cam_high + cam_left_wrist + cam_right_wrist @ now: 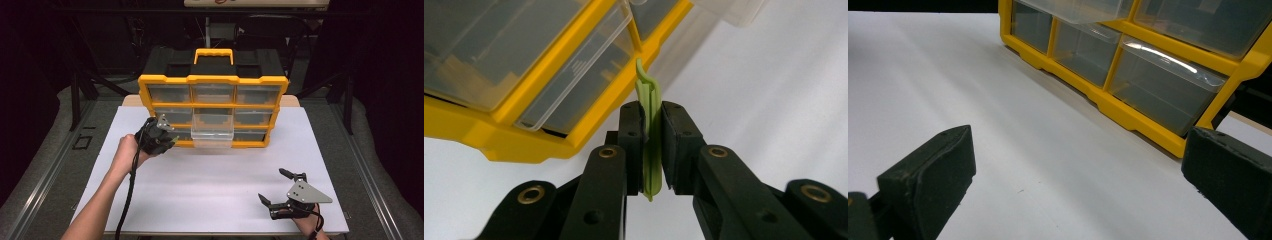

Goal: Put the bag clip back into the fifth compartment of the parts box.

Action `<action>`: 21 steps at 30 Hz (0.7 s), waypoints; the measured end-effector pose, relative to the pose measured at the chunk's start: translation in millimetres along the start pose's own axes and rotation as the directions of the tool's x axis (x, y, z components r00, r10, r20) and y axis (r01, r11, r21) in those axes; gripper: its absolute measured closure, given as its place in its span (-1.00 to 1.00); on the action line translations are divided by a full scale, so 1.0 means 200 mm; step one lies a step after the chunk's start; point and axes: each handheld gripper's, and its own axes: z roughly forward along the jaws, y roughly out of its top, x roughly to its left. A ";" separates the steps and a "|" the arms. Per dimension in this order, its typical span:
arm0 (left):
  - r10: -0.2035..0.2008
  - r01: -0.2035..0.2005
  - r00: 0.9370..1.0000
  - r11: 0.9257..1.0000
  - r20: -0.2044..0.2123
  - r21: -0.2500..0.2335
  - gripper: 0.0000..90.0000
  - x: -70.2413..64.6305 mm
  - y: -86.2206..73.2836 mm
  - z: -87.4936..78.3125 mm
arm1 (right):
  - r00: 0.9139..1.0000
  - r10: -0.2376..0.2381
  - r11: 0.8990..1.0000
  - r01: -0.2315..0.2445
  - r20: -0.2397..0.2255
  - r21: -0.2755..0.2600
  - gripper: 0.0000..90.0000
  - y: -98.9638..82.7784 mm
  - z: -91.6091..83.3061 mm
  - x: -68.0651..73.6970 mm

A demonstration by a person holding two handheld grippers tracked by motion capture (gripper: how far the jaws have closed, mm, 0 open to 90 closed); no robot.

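White table [215, 190]: left gripper [651, 145] clamps green clip [650, 130]; right gripper [280, 187] wide open, empty.

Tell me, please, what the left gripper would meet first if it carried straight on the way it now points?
Probably the yellow organizer's bottom-left clear drawer; the left gripper, shut on a green clip, points toward it, though depth is unclear.
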 end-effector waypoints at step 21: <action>0.021 -0.021 1.000 1.000 -0.002 -0.022 0.78 0.03 0.11 -0.09 | 1.000 0.005 1.000 -0.005 -0.003 0.002 -0.99 0.00 0.00 0.00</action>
